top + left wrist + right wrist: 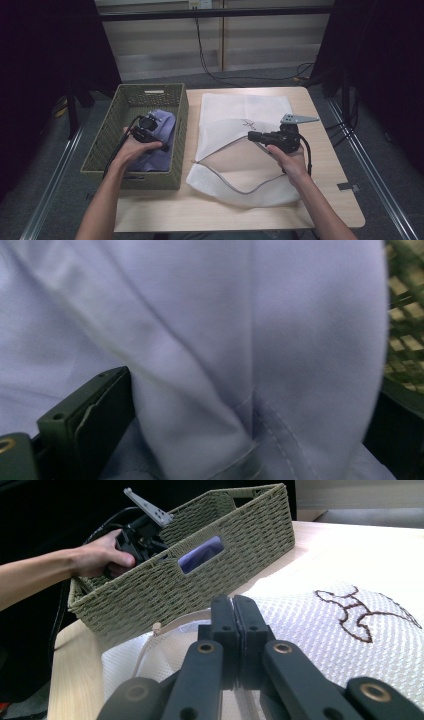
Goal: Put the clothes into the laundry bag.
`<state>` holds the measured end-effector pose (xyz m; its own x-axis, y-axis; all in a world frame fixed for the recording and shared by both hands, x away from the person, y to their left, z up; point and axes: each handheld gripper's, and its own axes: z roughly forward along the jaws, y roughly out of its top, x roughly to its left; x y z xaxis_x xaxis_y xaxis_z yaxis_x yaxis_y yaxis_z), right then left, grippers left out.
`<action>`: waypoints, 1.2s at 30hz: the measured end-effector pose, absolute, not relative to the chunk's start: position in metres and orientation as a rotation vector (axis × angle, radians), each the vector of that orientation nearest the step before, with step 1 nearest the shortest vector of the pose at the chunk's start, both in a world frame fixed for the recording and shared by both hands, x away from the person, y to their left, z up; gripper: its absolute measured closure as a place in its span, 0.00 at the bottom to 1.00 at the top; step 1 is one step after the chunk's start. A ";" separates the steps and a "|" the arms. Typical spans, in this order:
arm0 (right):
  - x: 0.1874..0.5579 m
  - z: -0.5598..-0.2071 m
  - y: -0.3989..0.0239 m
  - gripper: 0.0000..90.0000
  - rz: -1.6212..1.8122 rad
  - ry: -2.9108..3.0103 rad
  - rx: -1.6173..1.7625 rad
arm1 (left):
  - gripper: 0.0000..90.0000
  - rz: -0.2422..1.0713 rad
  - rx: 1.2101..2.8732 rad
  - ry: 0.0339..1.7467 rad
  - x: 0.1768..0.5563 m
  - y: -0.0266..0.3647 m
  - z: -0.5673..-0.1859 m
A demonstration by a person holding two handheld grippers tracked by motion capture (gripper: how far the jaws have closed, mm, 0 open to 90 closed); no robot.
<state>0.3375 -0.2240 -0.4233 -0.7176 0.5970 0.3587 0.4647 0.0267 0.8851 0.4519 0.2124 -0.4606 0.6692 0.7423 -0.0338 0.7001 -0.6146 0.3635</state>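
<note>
A lilac shirt (166, 131) lies bundled in the green woven basket (150, 90) on the left of the table. My left gripper (149, 123) reaches down into the basket, open, with a fold of the lilac shirt (200, 315) rising between its jaws; one black finger (95, 410) shows at lower left. A white mesh laundry bag (240, 107) lies flat to the basket's right, its zip opening gaping toward the front. My right gripper (252, 134) is shut on the bag's upper edge at that opening. In the right gripper view the right gripper (233, 600) pinches the white mesh laundry bag (325, 630).
A brown embroidered motif (248, 123) marks the bag's middle. The basket wall (200, 595) has a handle hole showing lilac cloth. Bare wooden table (330, 150) lies right of the bag and along the front edge. Cables (215, 70) run on the floor behind the table.
</note>
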 end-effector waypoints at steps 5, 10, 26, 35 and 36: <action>0.338 -0.424 -0.225 0.99 1.777 2.166 1.140 | 0.02 0.178 2.535 1.138 0.451 0.213 -0.467; 0.337 -0.424 -0.225 0.99 1.769 2.170 1.143 | 0.01 0.235 2.621 1.072 0.449 0.209 -0.471; 0.337 -0.426 -0.224 0.98 1.756 2.171 1.149 | 0.10 0.309 2.668 1.089 0.450 0.208 -0.471; 0.337 -0.426 -0.224 0.98 1.748 2.172 1.147 | 0.48 0.355 2.635 1.211 0.455 0.213 -0.462; 0.337 -0.426 -0.224 0.98 1.754 2.170 1.149 | 0.55 0.354 2.630 1.220 0.456 0.215 -0.461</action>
